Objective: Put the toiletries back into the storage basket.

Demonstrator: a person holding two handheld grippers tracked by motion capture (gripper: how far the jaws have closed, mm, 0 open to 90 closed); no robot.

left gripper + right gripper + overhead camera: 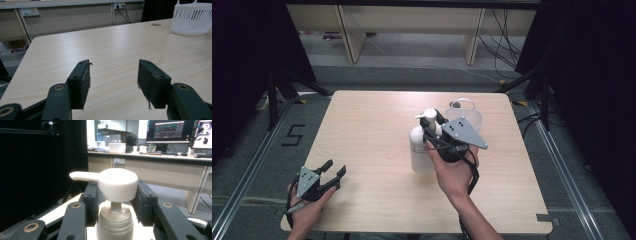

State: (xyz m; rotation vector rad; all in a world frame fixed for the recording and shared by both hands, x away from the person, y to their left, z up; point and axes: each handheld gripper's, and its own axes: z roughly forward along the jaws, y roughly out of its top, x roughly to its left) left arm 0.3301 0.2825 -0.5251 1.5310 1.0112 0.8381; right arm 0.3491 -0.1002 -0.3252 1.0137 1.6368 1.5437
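A white pump bottle (pixel 419 150) stands upright right of the table's middle. My right gripper (pixel 432 127) comes at its top from the near side, and in the right gripper view the pump head (pixel 116 182) sits between the two black pads (pixel 91 200), which press against the bottle's collar on both sides. My left gripper (pixel 336 168) rests at the table's near left corner in a hand. Its jaws stand wide apart in the left gripper view (pixel 113 75), with bare wood between them.
A white slatted basket (pixel 464 117) stands just behind the bottle at the right rear of the wooden table (pixel 362 130); it is also at the far right of the left gripper view (pixel 192 20). Black curtains flank the table, and desks stand beyond.
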